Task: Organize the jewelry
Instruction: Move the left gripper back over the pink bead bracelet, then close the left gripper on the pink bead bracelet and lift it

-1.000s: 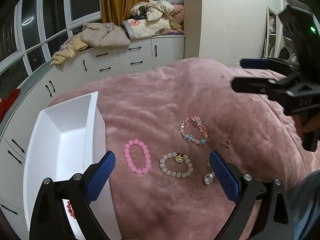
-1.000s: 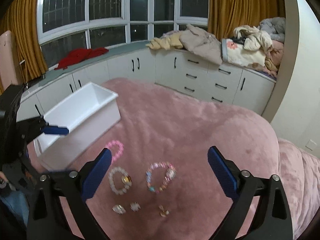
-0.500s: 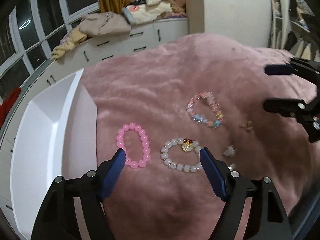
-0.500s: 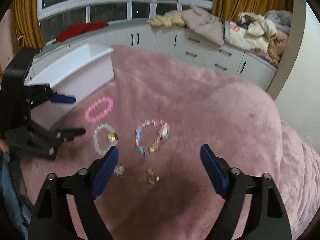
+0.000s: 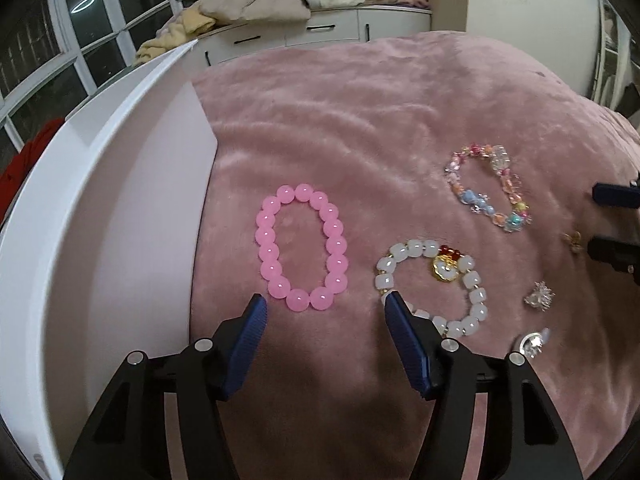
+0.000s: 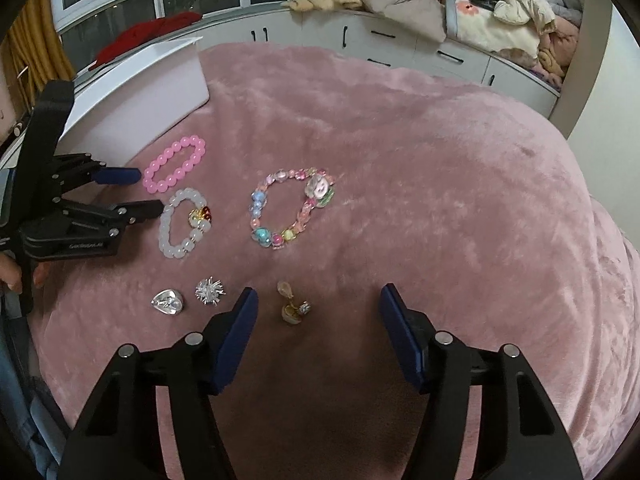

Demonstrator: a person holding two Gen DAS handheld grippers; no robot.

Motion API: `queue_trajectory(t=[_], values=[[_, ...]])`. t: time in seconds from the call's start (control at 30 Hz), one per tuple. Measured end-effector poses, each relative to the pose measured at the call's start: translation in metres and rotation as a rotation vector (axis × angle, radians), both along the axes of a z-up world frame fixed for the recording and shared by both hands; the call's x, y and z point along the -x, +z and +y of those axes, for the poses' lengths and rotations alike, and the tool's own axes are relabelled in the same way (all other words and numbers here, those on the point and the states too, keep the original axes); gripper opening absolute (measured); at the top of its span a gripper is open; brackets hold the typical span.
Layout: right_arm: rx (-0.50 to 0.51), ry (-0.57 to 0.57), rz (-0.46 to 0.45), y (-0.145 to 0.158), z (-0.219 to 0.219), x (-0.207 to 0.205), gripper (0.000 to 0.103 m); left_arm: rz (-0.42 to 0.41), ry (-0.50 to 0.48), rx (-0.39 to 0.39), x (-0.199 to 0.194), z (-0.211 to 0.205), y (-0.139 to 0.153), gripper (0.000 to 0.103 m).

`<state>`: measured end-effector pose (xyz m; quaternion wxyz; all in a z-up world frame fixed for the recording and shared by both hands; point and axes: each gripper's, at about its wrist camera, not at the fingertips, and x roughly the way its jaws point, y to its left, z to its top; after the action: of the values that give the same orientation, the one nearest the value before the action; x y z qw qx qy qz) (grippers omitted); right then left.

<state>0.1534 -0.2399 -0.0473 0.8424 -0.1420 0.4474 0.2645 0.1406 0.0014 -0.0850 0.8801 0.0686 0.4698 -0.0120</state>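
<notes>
On the pink blanket lie a pink bead bracelet [image 5: 301,254] [image 6: 175,164], a white bead bracelet with a gold charm [image 5: 434,286] [image 6: 183,222], a multicoloured bead bracelet [image 5: 486,192] [image 6: 291,210], a gold earring [image 6: 293,304] [image 5: 573,240], a silver spiky piece [image 6: 209,291] [image 5: 540,296] and a clear heart piece [image 6: 168,301] [image 5: 530,343]. My left gripper [image 5: 323,308] [image 6: 150,192] is open, just short of the pink bracelet's near end. My right gripper [image 6: 318,300] is open, low over the blanket, with the gold earring near its left finger.
A white box [image 5: 100,200] [image 6: 160,76] stands on the blanket left of the jewelry. White cabinets [image 6: 400,48] with piled clothes [image 5: 256,4] run along the windows behind. The blanket falls away at the right edge [image 6: 600,260].
Both grippers have dropped lower and closer to the jewelry. The left one has moved in on the pink bracelet, the right one toward the gold earring. Both stay open.
</notes>
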Motion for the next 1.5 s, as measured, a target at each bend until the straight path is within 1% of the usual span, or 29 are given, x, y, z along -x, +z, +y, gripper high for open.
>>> queue_trajectory(t=[0.07, 0.27, 0.33, 0.4, 0.53, 0.67, 0.7, 0.73, 0.77, 0.83, 0.97, 1.13, 1.17, 1.2, 1.37, 1.5], values=[[0.009, 0.017, 0.013, -0.004, 0.003, 0.0, 0.059, -0.005, 0.012, 0.005, -0.002, 0.001, -0.001, 0.065], [0.045, 0.062, 0.041, -0.017, 0.015, 0.001, 0.058, -0.014, 0.062, 0.096, -0.007, 0.012, -0.005, 0.065], [0.048, 0.07, 0.044, -0.019, 0.017, 0.001, 0.058, -0.017, 0.071, 0.1, -0.008, 0.012, -0.005, 0.065], [0.041, 0.081, 0.06, -0.022, 0.018, 0.001, 0.054, -0.019, 0.086, 0.112, -0.01, 0.013, -0.006, 0.064], [0.034, 0.076, 0.077, -0.024, 0.017, -0.001, 0.052, -0.022, 0.102, 0.121, -0.011, 0.018, -0.008, 0.059], [0.005, 0.048, 0.102, -0.024, 0.014, -0.005, 0.047, -0.03, 0.106, 0.119, -0.011, 0.022, -0.009, 0.05], [0.002, 0.044, 0.106, -0.024, 0.013, -0.006, 0.043, -0.031, 0.107, 0.121, -0.012, 0.022, -0.009, 0.048], [-0.004, 0.04, 0.112, -0.024, 0.012, -0.007, 0.04, -0.032, 0.109, 0.122, -0.012, 0.024, -0.008, 0.045], [-0.01, 0.037, 0.118, -0.024, 0.011, -0.007, 0.038, -0.034, 0.11, 0.122, -0.012, 0.024, -0.008, 0.042], [-0.016, 0.032, 0.122, -0.025, 0.009, -0.008, 0.032, -0.034, 0.105, 0.118, -0.012, 0.024, -0.008, 0.04], [-0.025, 0.031, 0.13, -0.026, 0.007, -0.008, 0.024, -0.034, 0.107, 0.115, -0.011, 0.025, -0.006, 0.034], [-0.025, 0.033, 0.123, -0.026, 0.007, -0.008, 0.023, -0.019, 0.104, 0.138, -0.009, 0.026, -0.003, 0.03], [-0.021, 0.031, 0.12, -0.026, 0.007, -0.008, 0.022, -0.017, 0.099, 0.139, -0.008, 0.026, -0.003, 0.026], [-0.019, 0.03, 0.117, -0.026, 0.007, -0.008, 0.019, -0.011, 0.093, 0.145, -0.008, 0.026, -0.003, 0.016], [-0.021, 0.029, 0.109, -0.023, 0.007, -0.007, 0.018, 0.003, 0.095, 0.174, -0.008, 0.026, -0.001, 0.017], [-0.014, 0.034, 0.092, -0.021, 0.007, -0.004, 0.018, 0.008, 0.092, 0.183, -0.005, 0.025, 0.0, 0.016]])
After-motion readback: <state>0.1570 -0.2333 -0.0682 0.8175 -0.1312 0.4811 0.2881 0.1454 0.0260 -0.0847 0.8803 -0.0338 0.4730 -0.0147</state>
